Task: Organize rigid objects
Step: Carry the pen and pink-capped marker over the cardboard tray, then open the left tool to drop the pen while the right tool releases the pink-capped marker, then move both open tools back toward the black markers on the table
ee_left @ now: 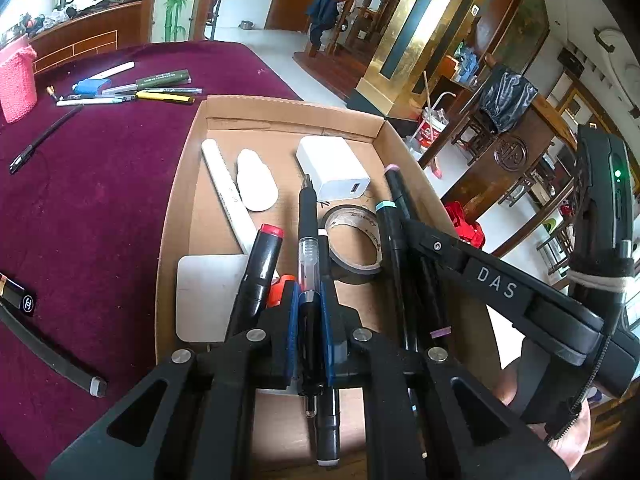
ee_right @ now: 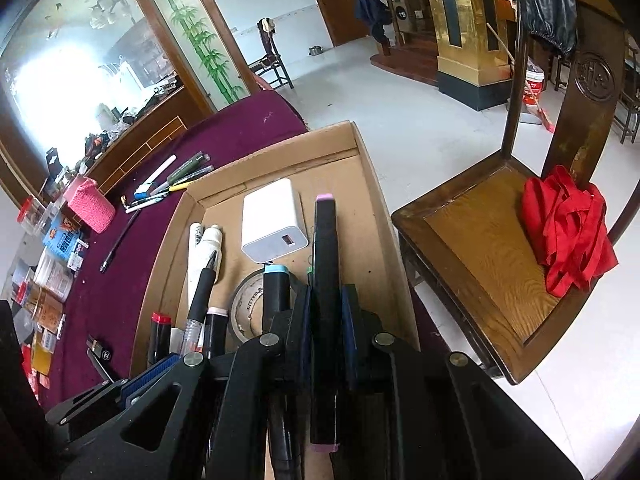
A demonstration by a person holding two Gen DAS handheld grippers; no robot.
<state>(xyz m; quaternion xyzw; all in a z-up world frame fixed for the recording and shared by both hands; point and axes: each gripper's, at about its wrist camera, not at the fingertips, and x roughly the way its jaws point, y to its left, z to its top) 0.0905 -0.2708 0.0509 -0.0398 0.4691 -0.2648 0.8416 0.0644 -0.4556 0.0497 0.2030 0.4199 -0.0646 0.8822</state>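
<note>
An open cardboard tray (ee_left: pixel 292 106) (ee_right: pixel 276 140) sits on the maroon tablecloth. My left gripper (ee_left: pixel 309 308) is shut on a black gel pen (ee_left: pixel 306 216) with a clear section, held low over the tray's near end. To its right, my right gripper (ee_left: pixel 416 236) (ee_right: pixel 326 312) is shut on a black marker with pink ends (ee_left: pixel 394 184) (ee_right: pixel 324 240). A teal-capped marker (ee_right: pixel 276 284) lies beside that one. A red-capped marker (ee_left: pixel 266 256) leans left of the pen. The left gripper (ee_right: pixel 176 360) shows at the right wrist view's lower left.
In the tray lie a white charger (ee_left: pixel 334 168), a tape roll (ee_left: pixel 352 240), a white tube (ee_left: pixel 256 184) and a white card (ee_left: pixel 208 296). Loose pens (ee_left: pixel 132 88) and a pink knitted holder (ee_left: pixel 16 76) sit further back. A wooden chair (ee_right: pixel 472 240) with red cloth (ee_right: pixel 568 236) stands right.
</note>
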